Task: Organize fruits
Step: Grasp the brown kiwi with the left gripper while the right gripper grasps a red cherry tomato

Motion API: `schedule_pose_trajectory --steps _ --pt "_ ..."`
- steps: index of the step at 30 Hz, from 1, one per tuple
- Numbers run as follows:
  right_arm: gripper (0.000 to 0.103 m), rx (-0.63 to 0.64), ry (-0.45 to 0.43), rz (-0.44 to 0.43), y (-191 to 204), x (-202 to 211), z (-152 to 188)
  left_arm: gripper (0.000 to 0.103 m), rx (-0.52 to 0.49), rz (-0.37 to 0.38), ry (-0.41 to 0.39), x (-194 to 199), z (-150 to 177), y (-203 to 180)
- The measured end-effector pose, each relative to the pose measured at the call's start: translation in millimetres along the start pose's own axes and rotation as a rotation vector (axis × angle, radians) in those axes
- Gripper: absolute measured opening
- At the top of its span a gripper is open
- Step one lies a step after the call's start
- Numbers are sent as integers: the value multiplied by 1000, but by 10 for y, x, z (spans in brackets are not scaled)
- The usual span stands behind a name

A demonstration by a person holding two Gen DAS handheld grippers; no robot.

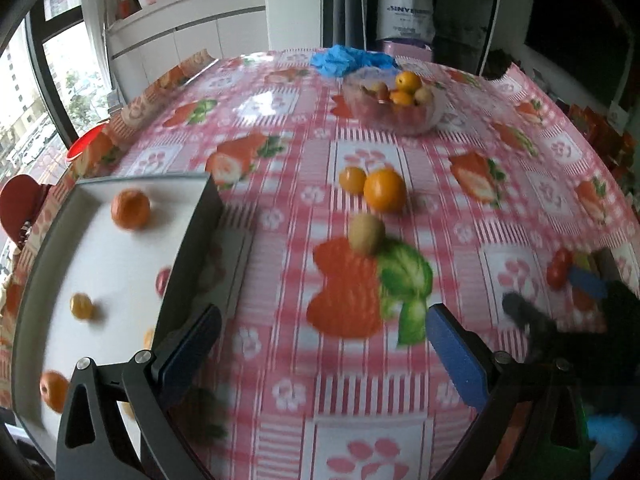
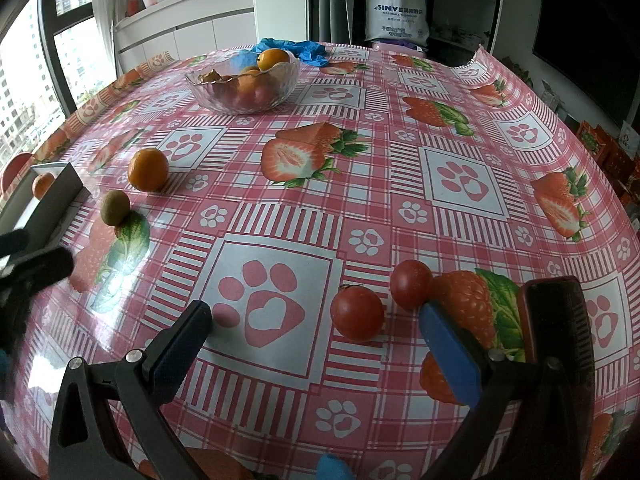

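Observation:
My left gripper (image 1: 320, 344) hangs open over the tablecloth, beside a white tray (image 1: 192, 220) that holds several small oranges (image 1: 130, 210). Ahead of it lie a kiwi (image 1: 366, 234), a large orange (image 1: 385, 190) and a smaller orange (image 1: 353, 179). My right gripper (image 2: 316, 340) is open and low, with two red tomatoes (image 2: 357, 313) (image 2: 411, 283) just beyond its fingertips. The same kiwi (image 2: 115, 208), orange (image 2: 148, 170) and tray (image 2: 56, 192) show at the left in the right wrist view.
A glass bowl (image 2: 244, 80) (image 1: 396, 104) of mixed fruit stands at the far side, with crumpled blue gloves (image 2: 292, 50) behind it. A dark red flat object (image 2: 556, 320) stands by my right finger. The table edge curves away on the left and right.

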State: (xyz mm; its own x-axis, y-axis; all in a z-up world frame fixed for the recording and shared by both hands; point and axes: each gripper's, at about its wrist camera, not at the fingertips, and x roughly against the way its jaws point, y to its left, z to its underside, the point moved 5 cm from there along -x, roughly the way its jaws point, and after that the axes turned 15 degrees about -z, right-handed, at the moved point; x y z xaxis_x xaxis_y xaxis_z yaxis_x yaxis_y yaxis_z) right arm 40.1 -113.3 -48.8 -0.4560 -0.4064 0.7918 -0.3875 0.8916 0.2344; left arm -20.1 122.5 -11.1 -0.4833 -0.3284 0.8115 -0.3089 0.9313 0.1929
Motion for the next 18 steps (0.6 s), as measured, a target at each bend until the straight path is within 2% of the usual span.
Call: schedule_pose_trajectory --steps 5,8,12,14,16,18 --pt "103 0 0 0 -2 0 0 102 -5 9 3 -150 -171 -148" --pt "103 0 0 0 -3 0 1 86 -50 6 5 -240 -219 -278" --pt "103 0 0 0 0 -1 -1 85 -60 7 26 -373 -253 -365" --pt "103 0 0 0 -2 1 0 76 -54 19 34 -417 -283 -377" --pt "103 0 0 0 -1 1 -1 76 -50 25 34 -444 -324 -385" --pt "103 0 0 0 2 0 -1 72 -53 25 33 -464 -342 -393"
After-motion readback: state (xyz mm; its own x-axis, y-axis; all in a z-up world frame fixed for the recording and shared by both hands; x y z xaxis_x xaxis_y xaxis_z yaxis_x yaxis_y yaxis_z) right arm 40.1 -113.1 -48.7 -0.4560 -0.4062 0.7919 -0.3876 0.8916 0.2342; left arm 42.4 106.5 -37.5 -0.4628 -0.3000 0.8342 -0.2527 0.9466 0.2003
